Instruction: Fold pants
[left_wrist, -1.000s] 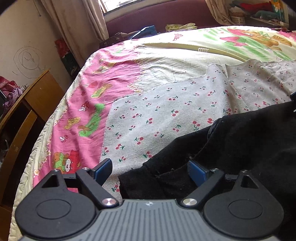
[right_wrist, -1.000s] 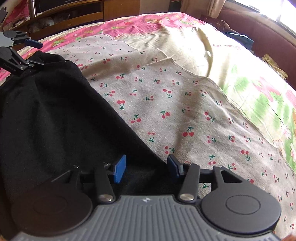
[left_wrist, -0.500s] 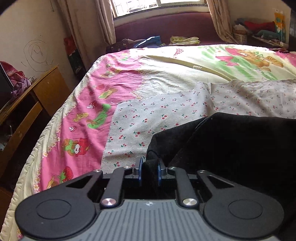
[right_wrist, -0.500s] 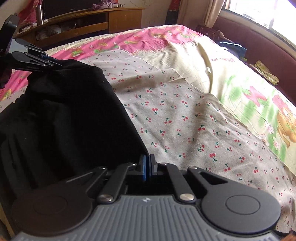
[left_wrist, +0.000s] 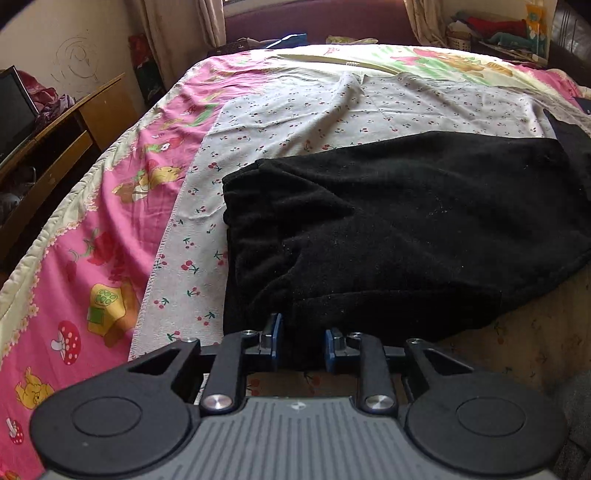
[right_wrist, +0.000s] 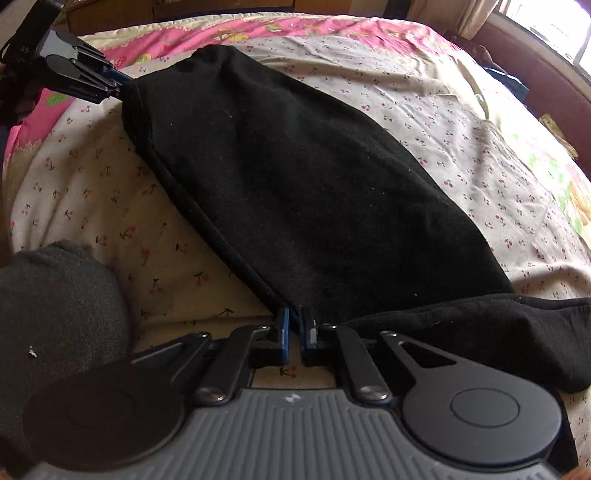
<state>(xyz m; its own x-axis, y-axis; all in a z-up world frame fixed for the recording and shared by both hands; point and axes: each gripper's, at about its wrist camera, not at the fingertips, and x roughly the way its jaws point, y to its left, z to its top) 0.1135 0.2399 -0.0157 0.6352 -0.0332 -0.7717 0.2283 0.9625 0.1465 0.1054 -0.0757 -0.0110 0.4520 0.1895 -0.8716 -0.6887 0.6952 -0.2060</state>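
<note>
A: Pants (left_wrist: 388, 221): black, lying on the cherry-print sheet (left_wrist: 295, 110) of the bed, near edge raised at both corners.
B: Left gripper (left_wrist: 301, 345): jaws opening, dark cloth between the blue pads (left_wrist: 275, 332).
A: Right gripper (right_wrist: 295, 332): pads pressed together, pinching the pants' hem. A grey sock (right_wrist: 55, 295) lies lower left

Legible lettering: only "AS", white on a dark strap (right_wrist: 22, 51) at the upper left of the right wrist view. An embossed line on the left gripper (right_wrist: 123, 83) cannot be read.
</note>
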